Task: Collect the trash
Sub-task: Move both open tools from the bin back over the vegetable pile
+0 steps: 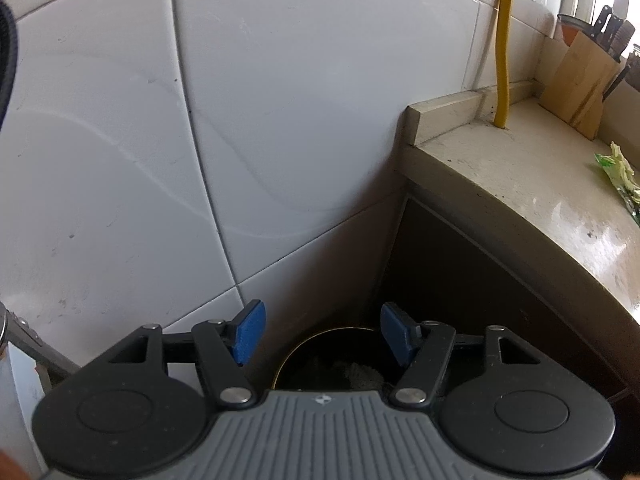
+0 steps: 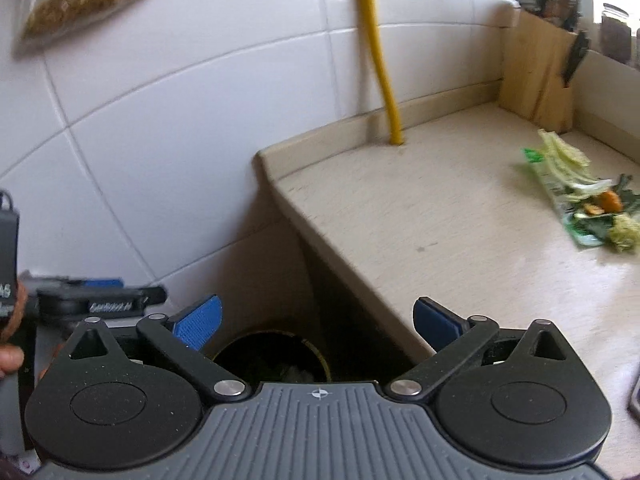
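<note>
White tiled wall [image 1: 280, 120] fills most of my left view. Beige table [image 2: 440, 220] juts from wall, yellow hose [image 2: 380, 60] rising from its back edge, wooden knife block [image 2: 536, 80] in far corner. Dark round bin [image 1: 340, 360] sits on floor beside table end, pale scrap inside. My left gripper [image 1: 322, 332] above bin, fingers apart, empty. My right gripper [image 2: 316, 324] above bin too, fingers apart, empty. Trash [image 2: 580, 200], green wrapper with vegetable scraps, lies on table near knife block.
</note>
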{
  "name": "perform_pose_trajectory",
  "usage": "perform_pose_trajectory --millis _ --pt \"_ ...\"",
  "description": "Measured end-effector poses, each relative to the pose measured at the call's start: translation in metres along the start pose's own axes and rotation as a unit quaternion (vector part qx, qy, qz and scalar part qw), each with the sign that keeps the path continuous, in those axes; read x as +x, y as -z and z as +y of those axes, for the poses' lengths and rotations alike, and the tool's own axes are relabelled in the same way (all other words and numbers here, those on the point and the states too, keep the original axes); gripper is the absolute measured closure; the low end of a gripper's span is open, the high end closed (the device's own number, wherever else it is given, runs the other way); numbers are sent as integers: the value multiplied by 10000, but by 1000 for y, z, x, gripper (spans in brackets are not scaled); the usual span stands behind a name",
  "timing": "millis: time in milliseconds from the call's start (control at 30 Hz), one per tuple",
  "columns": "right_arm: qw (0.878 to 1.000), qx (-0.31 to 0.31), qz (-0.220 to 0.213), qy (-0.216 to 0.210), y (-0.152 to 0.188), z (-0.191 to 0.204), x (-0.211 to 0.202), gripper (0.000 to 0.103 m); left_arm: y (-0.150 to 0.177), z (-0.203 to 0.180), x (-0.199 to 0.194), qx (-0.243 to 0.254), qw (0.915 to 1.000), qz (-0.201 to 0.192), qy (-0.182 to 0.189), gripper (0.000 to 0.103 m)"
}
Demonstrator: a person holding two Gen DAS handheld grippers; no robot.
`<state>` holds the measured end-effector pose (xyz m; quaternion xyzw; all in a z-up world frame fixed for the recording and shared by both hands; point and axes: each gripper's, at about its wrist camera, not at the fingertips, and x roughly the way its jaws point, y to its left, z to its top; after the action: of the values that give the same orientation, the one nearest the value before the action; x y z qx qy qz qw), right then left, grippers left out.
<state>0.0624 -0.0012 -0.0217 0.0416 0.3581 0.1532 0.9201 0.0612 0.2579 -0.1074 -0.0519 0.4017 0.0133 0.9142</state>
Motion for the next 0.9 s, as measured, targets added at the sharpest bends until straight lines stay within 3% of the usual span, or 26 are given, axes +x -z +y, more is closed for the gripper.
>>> perform_pose_trajectory --millis 267,500,667,900 --pt "9975 328 -543 322 -18 -45 -25 0 1 -3 -3 60 9999 -123 -98 41" --pt "9892 760 -945 823 -28 -108 -47 0 -7 -13 -11 28 9999 -131 -69 39" --pt "9809 1083 -1055 1224 -28 -150 -57 0 -19 -36 -19 154 9996 -225 115 36" --pt "9724 1368 -1106 1531 -24 -191 -68 0 -42 -94 -33 594 9945 -524 686 36"
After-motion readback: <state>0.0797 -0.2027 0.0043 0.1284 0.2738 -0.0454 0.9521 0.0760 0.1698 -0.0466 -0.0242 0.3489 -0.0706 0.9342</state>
